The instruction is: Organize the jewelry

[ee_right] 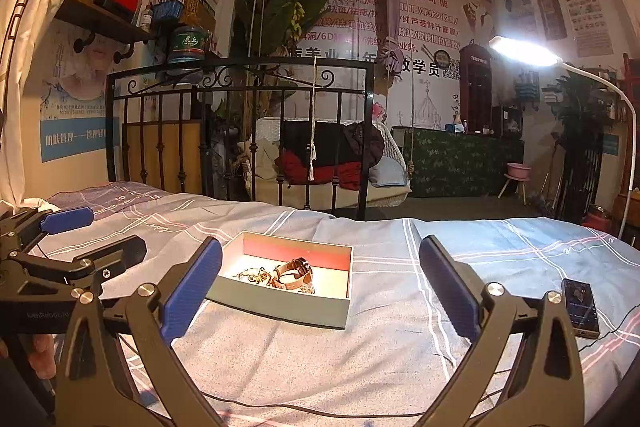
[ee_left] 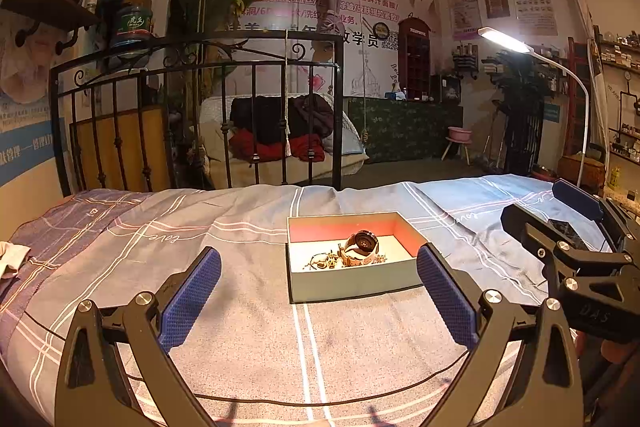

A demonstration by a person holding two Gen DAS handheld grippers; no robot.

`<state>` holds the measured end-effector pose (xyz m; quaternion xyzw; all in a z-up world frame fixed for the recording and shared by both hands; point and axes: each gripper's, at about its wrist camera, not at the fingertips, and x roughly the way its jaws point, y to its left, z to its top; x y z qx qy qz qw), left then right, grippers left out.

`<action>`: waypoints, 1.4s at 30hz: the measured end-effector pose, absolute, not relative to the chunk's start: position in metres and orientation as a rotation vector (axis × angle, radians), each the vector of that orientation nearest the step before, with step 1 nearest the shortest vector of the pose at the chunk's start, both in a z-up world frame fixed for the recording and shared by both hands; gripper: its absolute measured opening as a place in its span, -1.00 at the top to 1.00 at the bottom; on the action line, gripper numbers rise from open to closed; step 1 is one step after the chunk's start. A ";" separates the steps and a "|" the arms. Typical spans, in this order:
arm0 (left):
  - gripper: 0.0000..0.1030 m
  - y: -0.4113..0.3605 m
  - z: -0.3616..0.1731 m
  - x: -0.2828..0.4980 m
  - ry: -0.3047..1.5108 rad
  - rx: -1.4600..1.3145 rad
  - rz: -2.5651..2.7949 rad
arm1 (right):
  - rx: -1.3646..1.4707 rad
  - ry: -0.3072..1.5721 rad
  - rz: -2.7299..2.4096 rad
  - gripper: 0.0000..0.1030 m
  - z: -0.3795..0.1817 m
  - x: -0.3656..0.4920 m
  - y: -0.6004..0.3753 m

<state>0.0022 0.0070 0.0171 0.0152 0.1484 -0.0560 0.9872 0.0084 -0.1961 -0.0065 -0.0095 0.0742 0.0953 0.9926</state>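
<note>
An open grey box point(ee_left: 352, 287) with a red inner wall lies on the bed; it also shows in the right wrist view point(ee_right: 280, 307). Inside lie a watch point(ee_left: 362, 243) with a pinkish strap and a tangle of gold chains point(ee_left: 324, 261). The right wrist view shows the watch point(ee_right: 296, 273) and chains point(ee_right: 252, 275) too. My left gripper point(ee_left: 320, 299) is open and empty, just in front of the box. My right gripper point(ee_right: 320, 291) is open and empty, near the box's right end. Each gripper shows at the edge of the other's view.
The bed has a grey-blue checked sheet point(ee_left: 240, 235). A black iron bed frame point(ee_left: 200, 107) stands behind it. A dark phone point(ee_right: 580, 307) with a cable lies on the sheet at the right. A lit floor lamp point(ee_right: 524, 53) leans over the bed's right side.
</note>
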 end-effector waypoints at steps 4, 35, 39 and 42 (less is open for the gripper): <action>-0.87 0.005 0.016 0.004 0.301 0.031 -0.110 | -0.017 0.156 0.191 -0.89 -0.008 0.011 -0.197; -0.87 0.006 0.013 0.009 0.326 0.037 -0.108 | -0.014 0.175 0.188 -0.89 -0.014 0.017 -0.199; -0.87 0.006 0.013 0.010 0.330 0.040 -0.111 | -0.012 0.178 0.185 -0.89 -0.014 0.018 -0.199; -0.87 0.004 0.013 0.010 0.331 0.041 -0.110 | -0.012 0.179 0.184 -0.89 -0.014 0.019 -0.200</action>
